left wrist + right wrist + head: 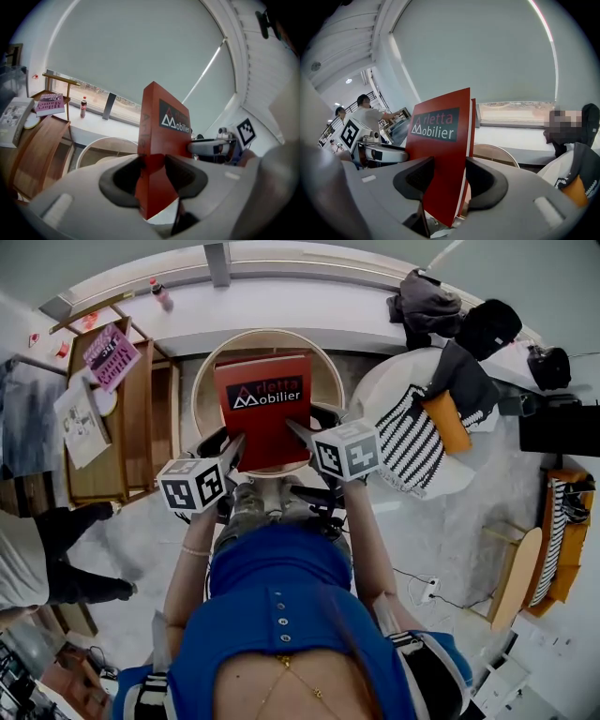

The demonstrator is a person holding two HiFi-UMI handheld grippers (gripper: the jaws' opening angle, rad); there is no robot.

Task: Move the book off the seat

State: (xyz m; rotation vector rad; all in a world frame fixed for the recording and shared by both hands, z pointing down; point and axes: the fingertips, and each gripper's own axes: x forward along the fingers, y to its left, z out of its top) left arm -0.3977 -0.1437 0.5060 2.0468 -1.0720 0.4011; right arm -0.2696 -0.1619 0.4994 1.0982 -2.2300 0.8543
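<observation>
A red book (pixel 262 404) with "Mobilier" on its cover is held by its near edge over the round wooden seat (pixel 202 381). My left gripper (pixel 234 448) is shut on the book's lower left corner. My right gripper (pixel 298 432) is shut on its lower right corner. In the left gripper view the book (pixel 164 136) stands upright, its spine pinched by the gripper (pixel 152 161), with the seat (pixel 101 145) below and behind. In the right gripper view the gripper (pixel 447 173) clamps the book's cover (pixel 440 140), and the seat (pixel 497 152) shows behind it.
A wooden shelf unit (pixel 103 427) with a pink magazine (pixel 111 354) stands left of the seat. A white chair (pixel 394 381) with a striped cushion (pixel 417 442) and an orange cushion (pixel 448 421) is at the right. A bottle (pixel 161 293) stands on the sill. A person (pixel 56 559) is at the left.
</observation>
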